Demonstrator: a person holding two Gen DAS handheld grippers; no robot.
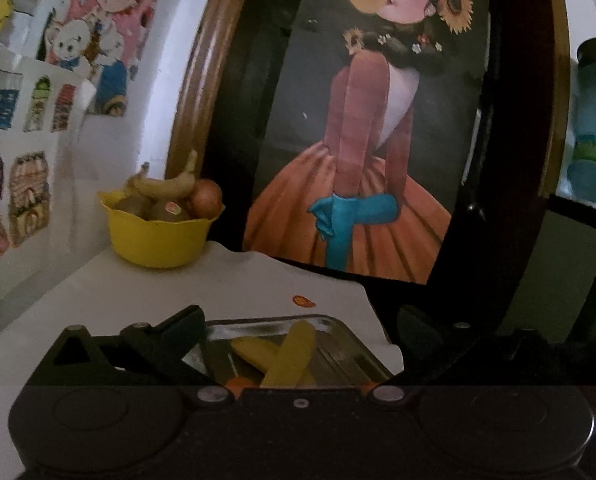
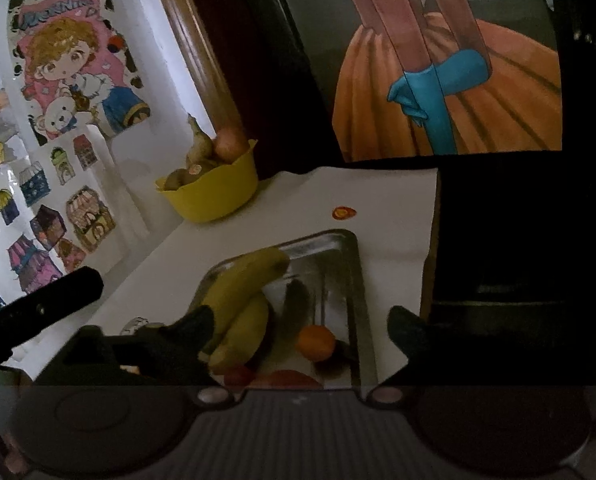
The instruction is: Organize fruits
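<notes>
While fruit sits in 2 places on the white surface, the sorting looks to me only partly done. Taking the metal tray as the landmark: inside it lie 2 bananas along its left side, an orange near its right wall, and something red at its near edge, partly hidden. Well beyond the tray's far-left corner, against the sticker-covered wall, stands a yellow bowl still heaped with a banana, an apple-like fruit and brownish fruits, 1 of them labelled. A loose fruit sticker lies just past the tray's far edge.

Right tool hangs over the tray, spread wide and carrying nothing. Left tool hovers at the tray's near side, likewise wide apart and empty. Whether fruit is meant to travel from bowl to tray or back, I cannot tell.
</notes>
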